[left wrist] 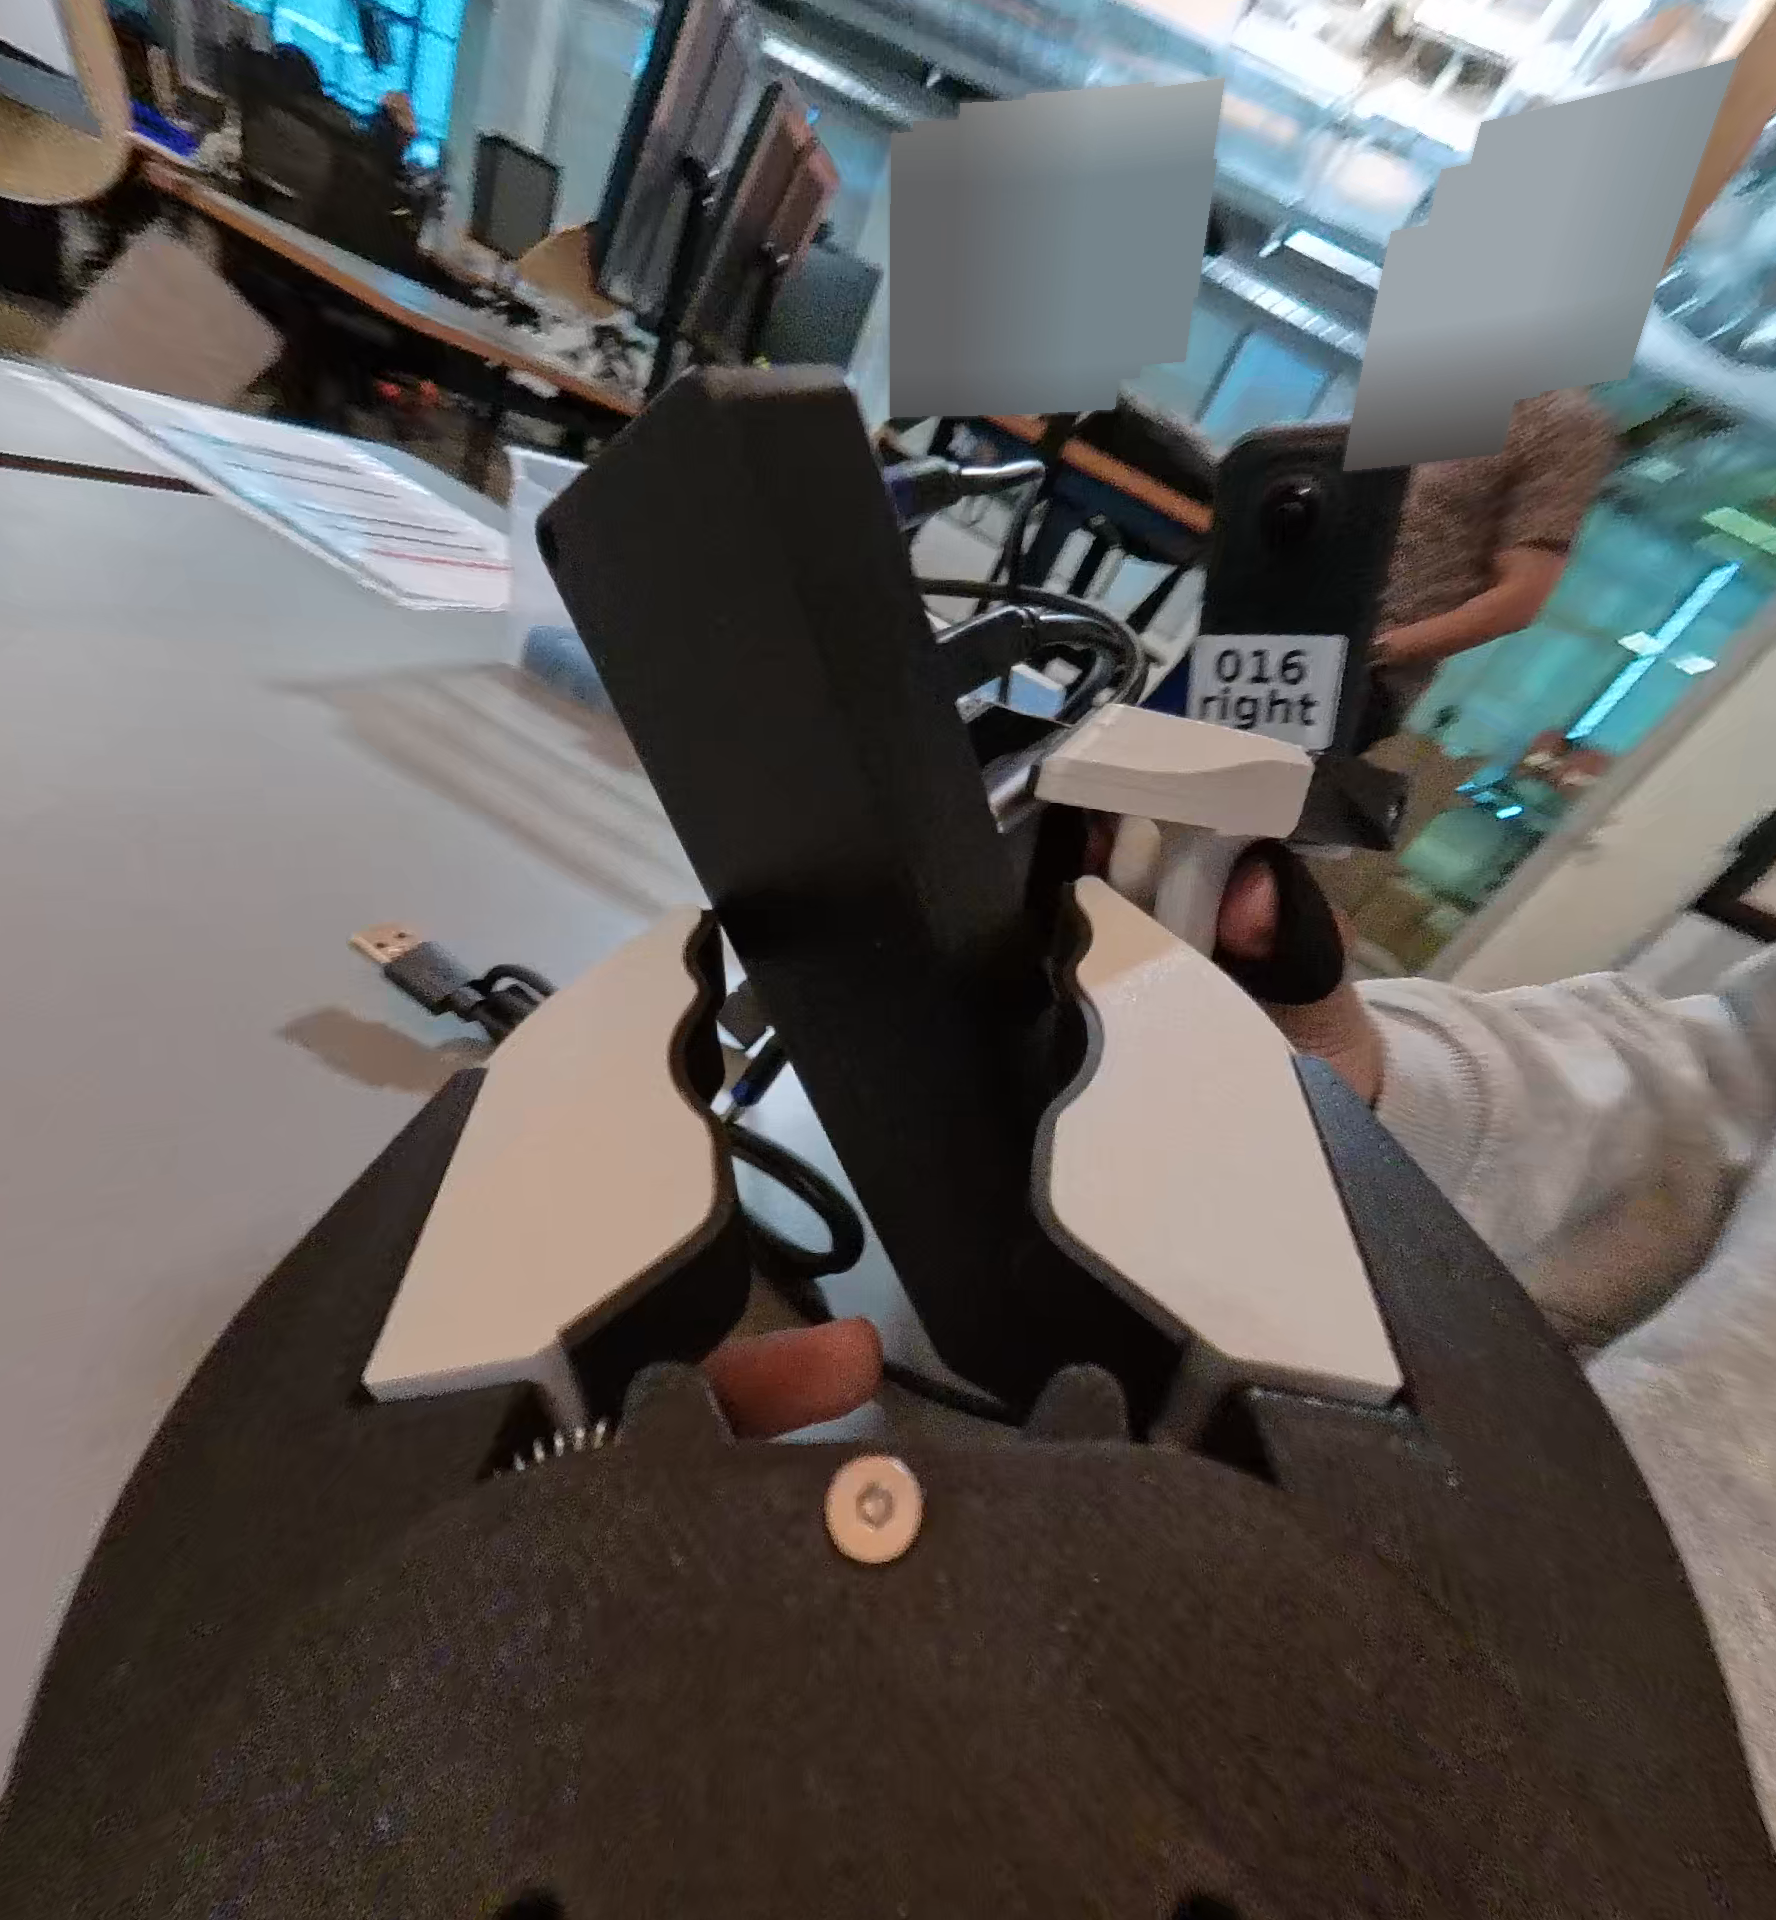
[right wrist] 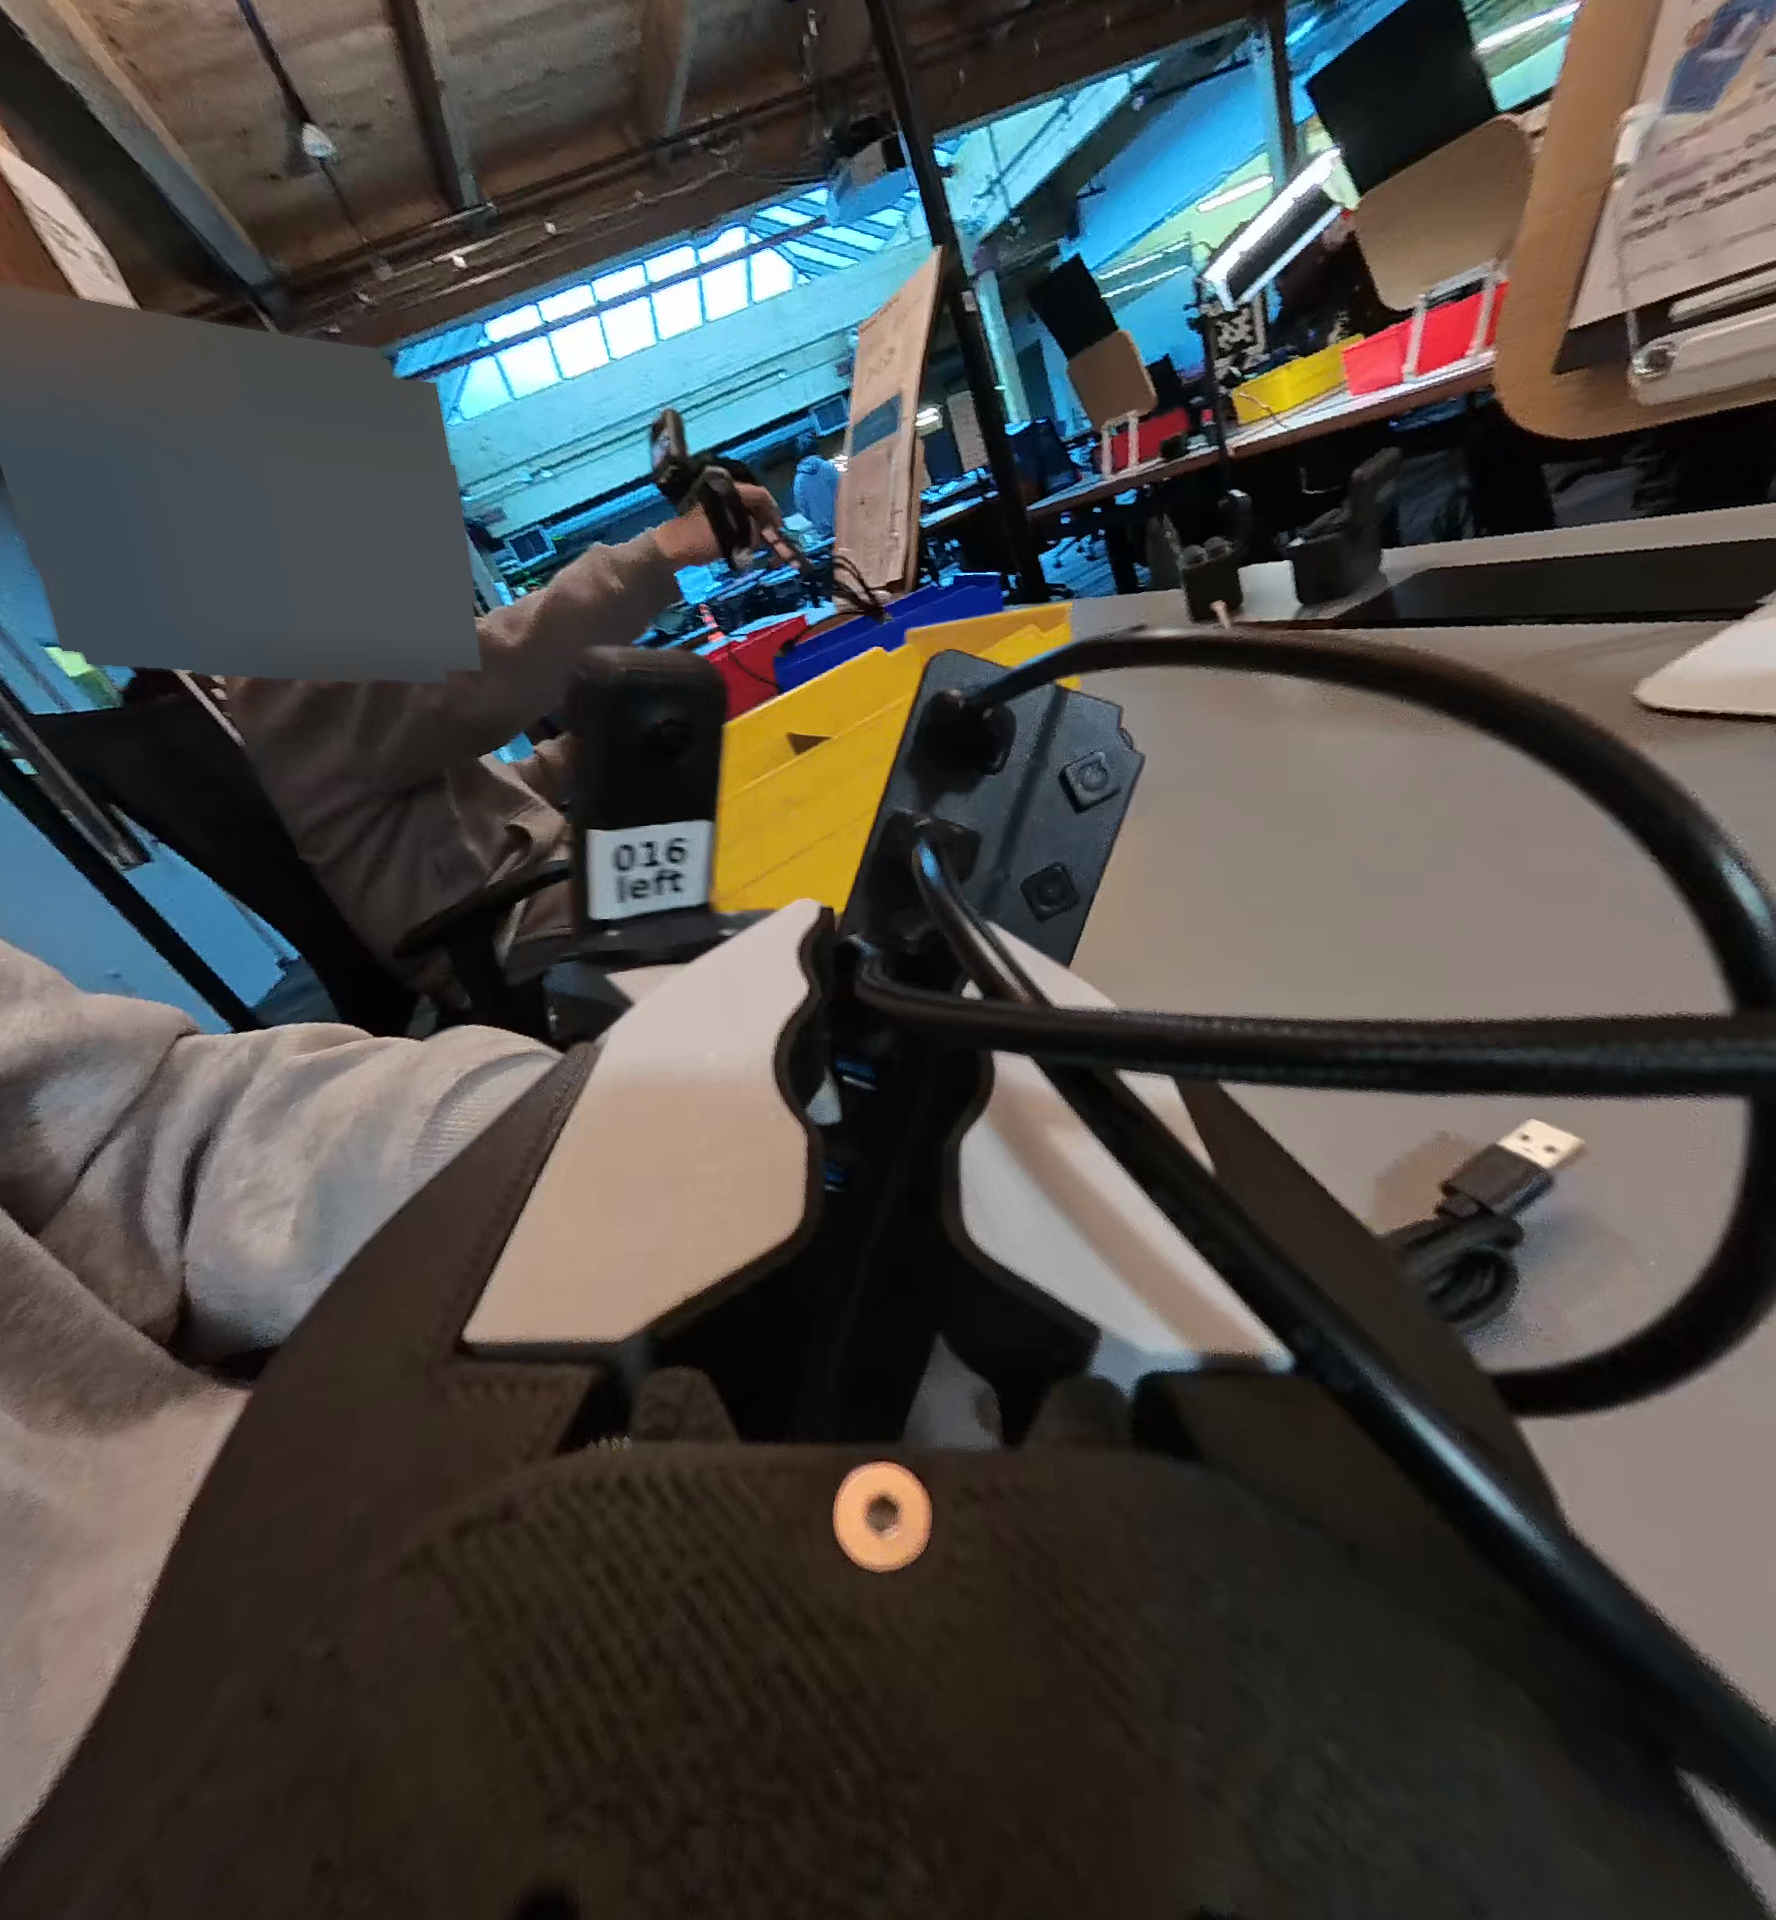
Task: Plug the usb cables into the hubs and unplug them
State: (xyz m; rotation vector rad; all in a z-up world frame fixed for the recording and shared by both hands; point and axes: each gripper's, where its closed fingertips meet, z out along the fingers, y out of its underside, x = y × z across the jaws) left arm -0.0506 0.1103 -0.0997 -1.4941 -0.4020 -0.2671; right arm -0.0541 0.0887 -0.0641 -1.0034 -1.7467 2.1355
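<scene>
My left gripper (left wrist: 889, 914) is shut on a long flat black USB hub (left wrist: 759, 675) and holds it tilted up above the grey table (left wrist: 188, 779). In the right wrist view the hub (right wrist: 1029, 810) shows two buttons and two black cables plugged into its edge. My right gripper (right wrist: 905, 997) is shut on a USB plug (right wrist: 884, 977) at the hub's edge; its braided cable (right wrist: 1383, 1049) runs off to the right. The right gripper also shows behind the hub in the left wrist view (left wrist: 1175, 774). A loose USB plug (left wrist: 396, 948) lies on the table, also seen in the right wrist view (right wrist: 1528, 1148).
A thick black cable (right wrist: 1694, 831) loops over the table on the right. Yellow (right wrist: 801, 790) and blue (right wrist: 884, 634) bins stand behind the hub. A printed sheet (left wrist: 344, 499) lies at the table's far side. A white object (right wrist: 1757, 665) sits at the right edge. The tips of both grippers are at nearly the same place.
</scene>
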